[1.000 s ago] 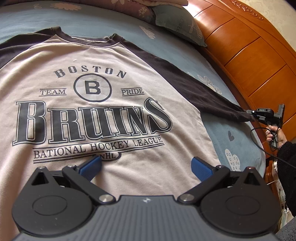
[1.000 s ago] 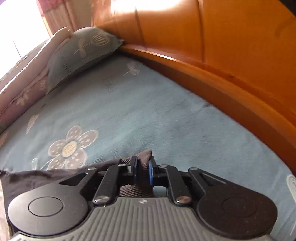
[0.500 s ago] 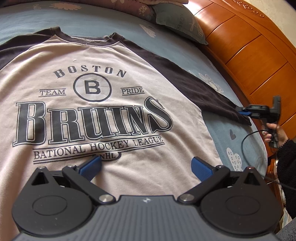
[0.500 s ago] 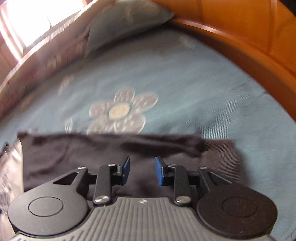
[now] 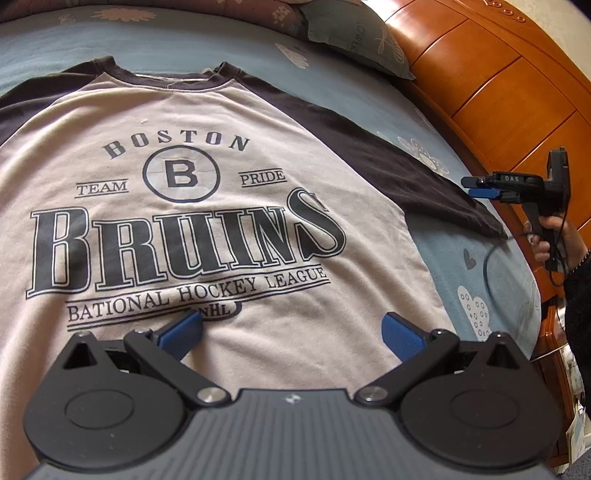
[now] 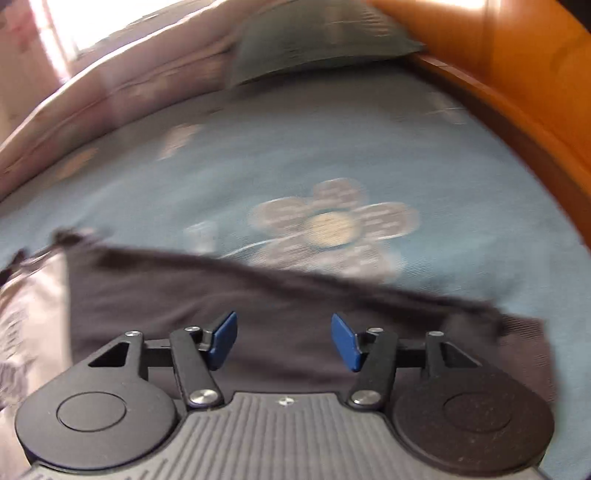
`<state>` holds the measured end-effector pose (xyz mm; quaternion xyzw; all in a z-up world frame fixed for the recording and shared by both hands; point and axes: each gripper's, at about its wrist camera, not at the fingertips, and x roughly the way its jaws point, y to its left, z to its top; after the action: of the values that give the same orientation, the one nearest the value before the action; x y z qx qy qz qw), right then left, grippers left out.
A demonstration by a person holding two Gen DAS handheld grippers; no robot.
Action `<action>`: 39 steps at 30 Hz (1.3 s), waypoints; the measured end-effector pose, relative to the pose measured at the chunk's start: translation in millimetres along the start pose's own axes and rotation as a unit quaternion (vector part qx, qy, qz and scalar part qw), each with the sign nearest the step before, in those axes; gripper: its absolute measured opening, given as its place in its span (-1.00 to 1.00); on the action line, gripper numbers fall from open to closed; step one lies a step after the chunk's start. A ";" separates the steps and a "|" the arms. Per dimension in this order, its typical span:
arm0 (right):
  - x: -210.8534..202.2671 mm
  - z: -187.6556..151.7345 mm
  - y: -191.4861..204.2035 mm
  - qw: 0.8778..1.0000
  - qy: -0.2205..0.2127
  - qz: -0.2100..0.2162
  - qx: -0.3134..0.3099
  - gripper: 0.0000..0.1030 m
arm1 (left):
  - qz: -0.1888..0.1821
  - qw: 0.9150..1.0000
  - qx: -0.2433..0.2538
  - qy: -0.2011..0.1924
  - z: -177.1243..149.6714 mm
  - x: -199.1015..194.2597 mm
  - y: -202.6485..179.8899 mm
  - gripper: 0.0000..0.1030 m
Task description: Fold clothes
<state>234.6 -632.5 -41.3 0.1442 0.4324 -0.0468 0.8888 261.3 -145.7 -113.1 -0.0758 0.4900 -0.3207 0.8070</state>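
Note:
A grey T-shirt (image 5: pixel 207 229) with dark sleeves and a "Boston Bruins" print lies flat, front up, on the bed. My left gripper (image 5: pixel 291 332) stands open just above the shirt's lower part, with nothing between its blue pads. The shirt's right sleeve (image 5: pixel 399 173) stretches out toward the headboard. My right gripper (image 5: pixel 480 186), held by a hand (image 5: pixel 554 236), hovers over that sleeve near its end. In the right wrist view the right gripper (image 6: pixel 284 339) is above the dark sleeve (image 6: pixel 295 295). Its jaws are opening and nothing is between them. The cuff (image 6: pixel 524 332) lies to the right.
The bed has a blue flowered sheet (image 5: pixel 461 258). A grey-green pillow (image 5: pixel 354 33) lies at its far end. A wooden headboard (image 5: pixel 517 92) runs along the right side, close to the sleeve's end. A black cable (image 5: pixel 487 266) hangs from the right gripper.
The right gripper has let go of the sleeve cuff, its jaws have spread, and it has moved along the sleeve toward the shirt's body. The left gripper has stayed still.

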 end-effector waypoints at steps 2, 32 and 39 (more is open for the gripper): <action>9.6 -8.2 7.2 1.000 0.020 0.009 0.001 0.21 | -0.001 1.000 0.002 0.002 0.0 -0.4 0.2 0.99; 28.2 11.4 -35.6 0.986 0.012 -0.155 0.058 1.00 | -0.007 1.000 0.017 0.005 1.1 -4.0 0.1 0.99; -0.7 7.7 85.0 0.994 0.027 0.101 -0.024 1.00 | 0.039 0.997 0.073 -0.001 -4.3 -36.0 -16.4 0.99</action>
<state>257.7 -553.7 -17.9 0.1673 0.4408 0.0572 0.8800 239.1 -136.4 -81.3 0.0023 0.4670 -0.3237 0.8229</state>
